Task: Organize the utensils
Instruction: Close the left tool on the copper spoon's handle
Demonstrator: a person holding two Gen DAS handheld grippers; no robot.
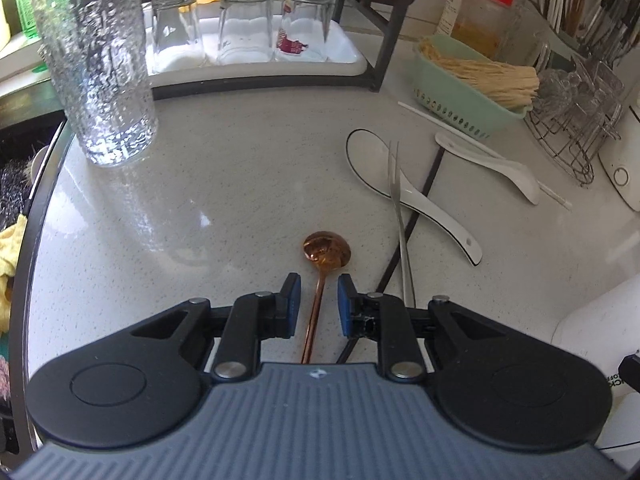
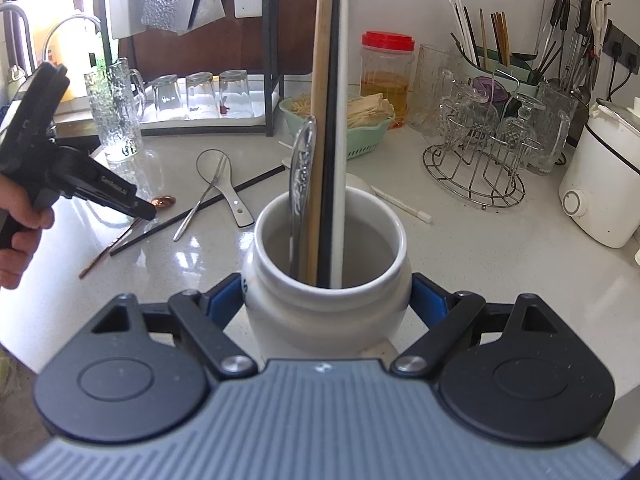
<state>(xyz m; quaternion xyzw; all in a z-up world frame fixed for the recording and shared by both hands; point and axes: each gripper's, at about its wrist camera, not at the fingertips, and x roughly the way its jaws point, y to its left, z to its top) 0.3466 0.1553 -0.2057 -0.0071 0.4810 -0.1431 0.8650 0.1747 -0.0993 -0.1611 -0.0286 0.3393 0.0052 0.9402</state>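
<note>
Left wrist view: your left gripper sits low over the speckled counter, jaws apart w/ the thin handle of 1 copper spoon running between them, pads not touching it. Its round bowl is shiny, lying just ahead of the fingertips. To the right: 2 white ceramic spoons, one black-rimmed spoon and one plain spoon, 1 slim metal fork laid across the rimmed one, 1 black chopstick under them. 3 upturned glasses on a white tray; 1 tall bumpy glass at left.

Right wrist view: your right gripper is clamped on 1 white glazed jar, blue pads against both sides. Inside stand 3 chopsticks (wood, black, white) + 1 metal handle.
</note>
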